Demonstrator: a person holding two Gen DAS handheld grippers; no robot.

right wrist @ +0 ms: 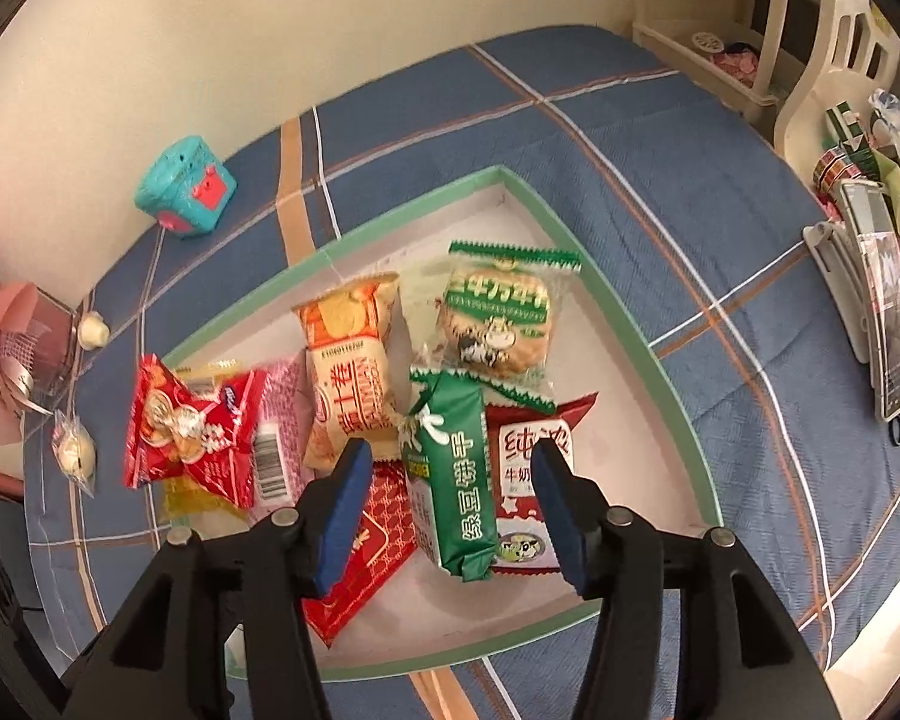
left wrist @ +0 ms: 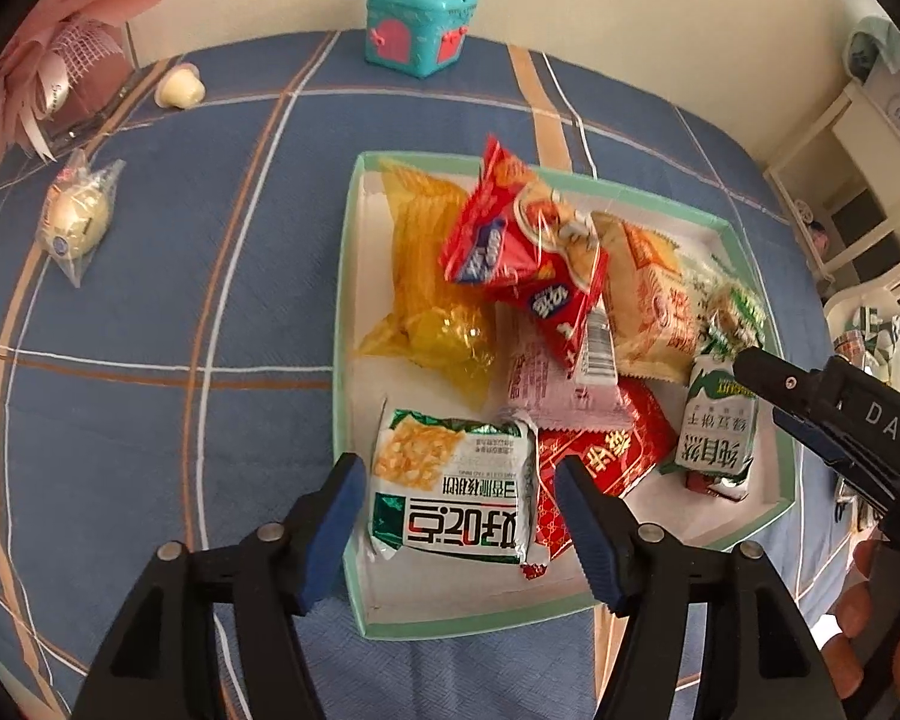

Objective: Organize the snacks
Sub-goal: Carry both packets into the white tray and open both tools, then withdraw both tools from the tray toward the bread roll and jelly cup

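Left gripper [left wrist: 459, 519] and right gripper [right wrist: 447, 501] both spread, nothing gripped, hovering over tray [left wrist: 339, 324] near edge. Snacks piled centre; far corner [right wrist: 504, 195] bare.

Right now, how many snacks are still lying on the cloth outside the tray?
2: a clear-wrapped pale snack left of the tray, and a small pale cup farther back by the pink bouquet. Others may lie out of view.

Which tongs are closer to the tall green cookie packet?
Right. The right tongs hang open right over the green cookie packet. The left tongs sit open over the corn snack packet, at the tray's other corner.
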